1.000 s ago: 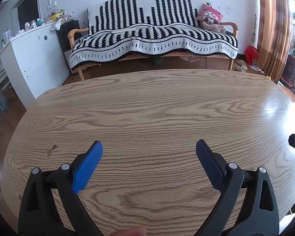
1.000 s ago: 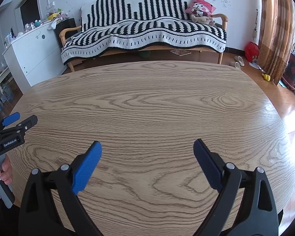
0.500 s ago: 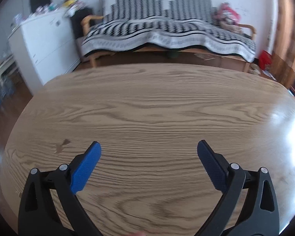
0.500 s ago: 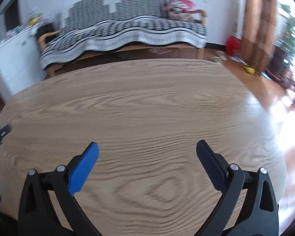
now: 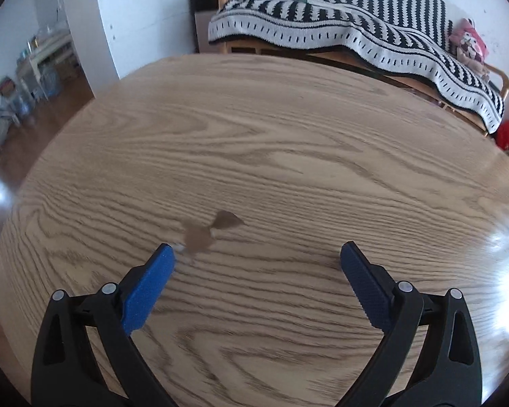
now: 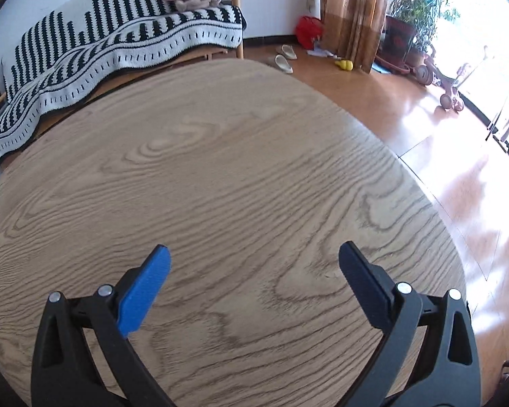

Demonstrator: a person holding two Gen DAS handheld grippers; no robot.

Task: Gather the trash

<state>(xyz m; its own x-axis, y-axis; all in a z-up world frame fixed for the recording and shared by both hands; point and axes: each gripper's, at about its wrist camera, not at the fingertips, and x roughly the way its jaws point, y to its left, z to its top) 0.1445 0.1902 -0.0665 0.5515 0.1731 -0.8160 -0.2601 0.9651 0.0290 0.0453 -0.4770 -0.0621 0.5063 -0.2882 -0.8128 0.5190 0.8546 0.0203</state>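
Wood grain is filling most of the left wrist view, where the left gripper [image 5: 256, 254] is hovering over the oval table [image 5: 288, 129] with its blue-padded jaws spread wide and holding nothing. Two small brown scraps [image 5: 208, 230], flat and blurred, are lying on the tabletop just ahead of the left fingertip [image 5: 164, 254]; whether they are trash or a mark in the wood is not clear. Beyond the table's far edge a sofa under a black-and-white striped blanket [image 5: 356, 30] is standing beside a white cabinet [image 5: 135, 17].

Turning to the right wrist view, the right gripper [image 6: 254, 254] is also gaping wide and gripping nothing above the table [image 6: 220, 156]. No scrap is showing here. Sunlight is glaring off the wooden floor [image 6: 441, 156] at the right, near a curtain [image 6: 349, 13] and potted plants [image 6: 414, 3].
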